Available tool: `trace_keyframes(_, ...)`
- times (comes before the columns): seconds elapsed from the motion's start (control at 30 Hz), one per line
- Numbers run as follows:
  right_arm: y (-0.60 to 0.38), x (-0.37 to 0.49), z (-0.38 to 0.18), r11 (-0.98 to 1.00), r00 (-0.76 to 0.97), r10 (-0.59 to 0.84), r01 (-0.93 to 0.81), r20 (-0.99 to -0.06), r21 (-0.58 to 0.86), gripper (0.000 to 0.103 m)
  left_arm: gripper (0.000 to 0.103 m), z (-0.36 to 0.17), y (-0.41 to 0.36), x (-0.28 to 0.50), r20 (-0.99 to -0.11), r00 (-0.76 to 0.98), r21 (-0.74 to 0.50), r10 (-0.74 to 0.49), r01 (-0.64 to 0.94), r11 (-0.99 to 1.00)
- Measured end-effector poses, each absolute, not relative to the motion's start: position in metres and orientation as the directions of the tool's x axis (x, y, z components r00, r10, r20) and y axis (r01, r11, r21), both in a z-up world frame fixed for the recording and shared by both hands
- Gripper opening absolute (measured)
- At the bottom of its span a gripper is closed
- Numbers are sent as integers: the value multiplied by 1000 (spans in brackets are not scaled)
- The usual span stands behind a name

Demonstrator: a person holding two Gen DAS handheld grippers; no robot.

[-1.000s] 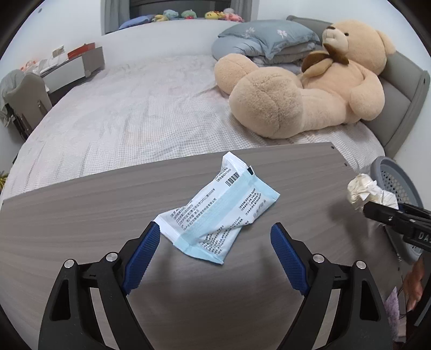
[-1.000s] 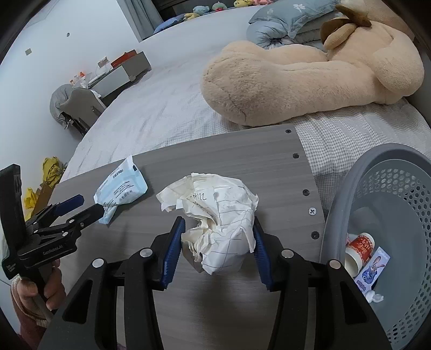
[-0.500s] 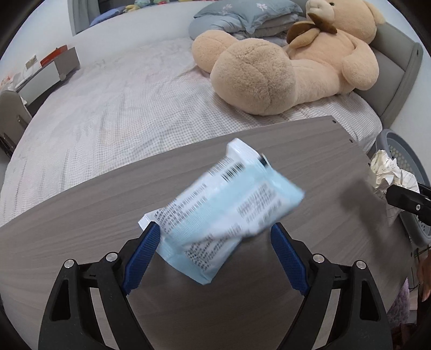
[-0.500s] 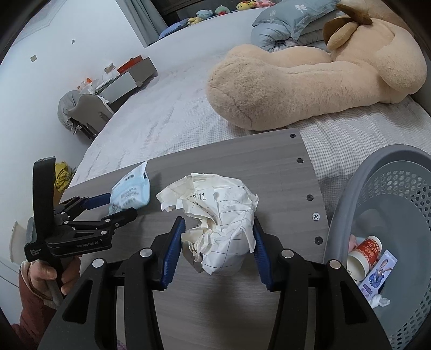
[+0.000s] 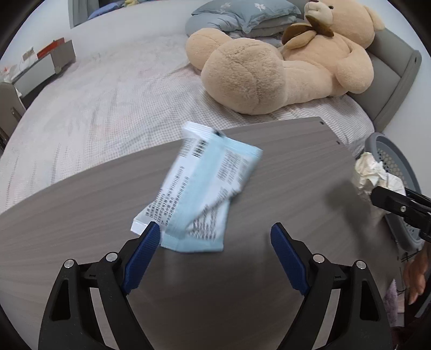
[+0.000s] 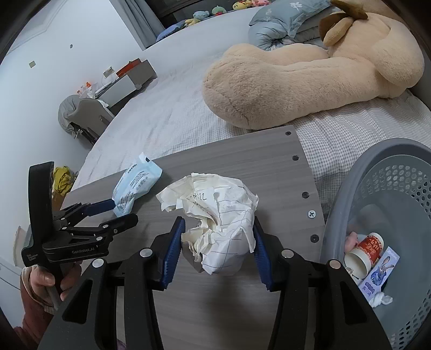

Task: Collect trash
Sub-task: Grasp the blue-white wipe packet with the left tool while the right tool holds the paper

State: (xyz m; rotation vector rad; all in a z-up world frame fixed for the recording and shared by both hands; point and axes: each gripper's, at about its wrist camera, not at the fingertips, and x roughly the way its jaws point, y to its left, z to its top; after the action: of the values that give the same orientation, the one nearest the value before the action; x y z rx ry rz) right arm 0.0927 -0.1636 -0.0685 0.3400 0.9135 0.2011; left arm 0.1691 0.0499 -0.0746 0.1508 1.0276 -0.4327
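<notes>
A bed with a pale checked cover fills the upper half of both views. A large tan plush bear lies across it at upper right, next to grey-blue pillows.

A grey wood-grain tabletop spans the lower half of the left wrist view. A grey perforated plastic basket stands off the table's right edge, at the right of the right wrist view. It holds a red-and-white paper cup lying on its side, a small blue printed packet and a bit of white tissue.

The right gripper is clenched on a crumpled ball of lined white paper; both blue pads press its sides. The ball sits bottom centre in the right wrist view, over the tabletop, near the table's right edge.

A flat white and light-blue printed plastic packet lies on the tabletop at the centre of the left wrist view. Its long axis runs diagonally, from lower left to upper right. The barcode end points to the upper side, towards the bed; the lower end reaches between the pads. Its print is motion-blurred.

The left gripper is released, its jaws spread wide. The left blue pad overlaps the packet's lower left corner; whether it touches cannot be told. The right pad stands well apart from the packet.
</notes>
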Motion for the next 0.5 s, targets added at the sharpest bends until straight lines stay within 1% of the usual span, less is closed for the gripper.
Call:
trace_keyframes(0.3,-169,90,-67,921,606,325,-30,-726,388,47,82,-58,49,157,-845,467,-65,-262,398,915)
trace_keyframes(0.5,-174,89,-68,917,609,331,-27,-721,399,47,84,-55,47,178,-838,495,-36,-230,370,928)
